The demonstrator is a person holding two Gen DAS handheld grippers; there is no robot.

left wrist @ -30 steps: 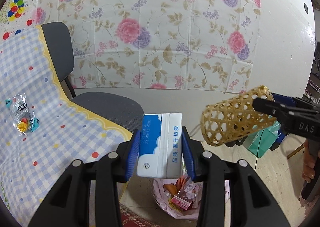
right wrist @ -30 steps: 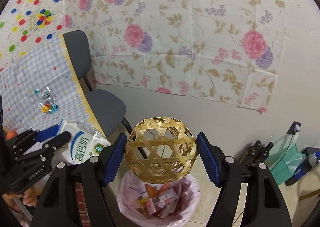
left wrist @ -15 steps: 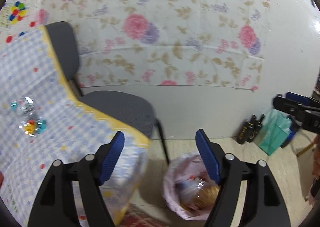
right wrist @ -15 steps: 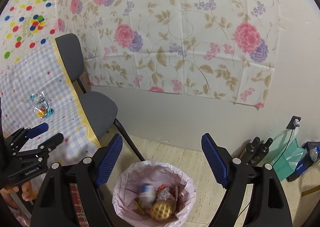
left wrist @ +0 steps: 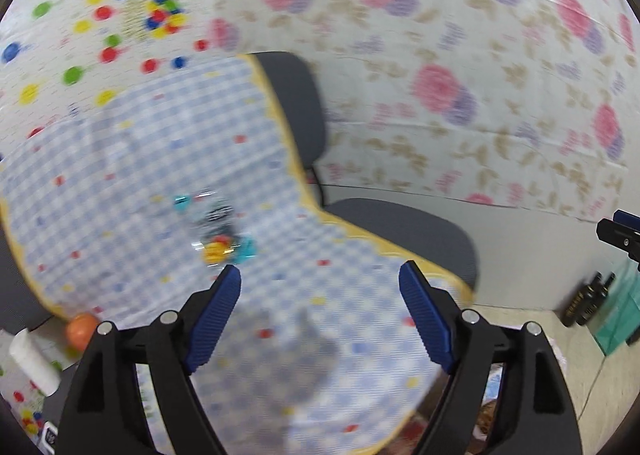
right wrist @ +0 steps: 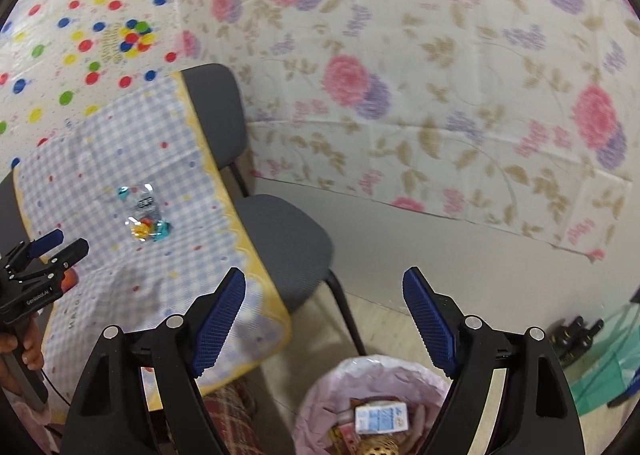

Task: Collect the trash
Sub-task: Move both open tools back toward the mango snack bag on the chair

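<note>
Between the left tool [left wrist: 320, 319] blue pads: nothing, jaws opening wide. Right tool [right wrist: 324, 321]: spread, gripping nothing. Below it, one lined bin [right wrist: 316, 403] is holding one milk carton [right wrist: 382, 418]. Ahead on the surface [left wrist: 168, 143], one clear wrapper [left wrist: 218, 229] is lying: likely light, crinkly, slippery; pinching its bunched coloured end.

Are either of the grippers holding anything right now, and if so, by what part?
Nothing is held. The left gripper has empty jaws that are opening above the checked tablecloth; the right gripper is open and empty above the trash bin.
</note>
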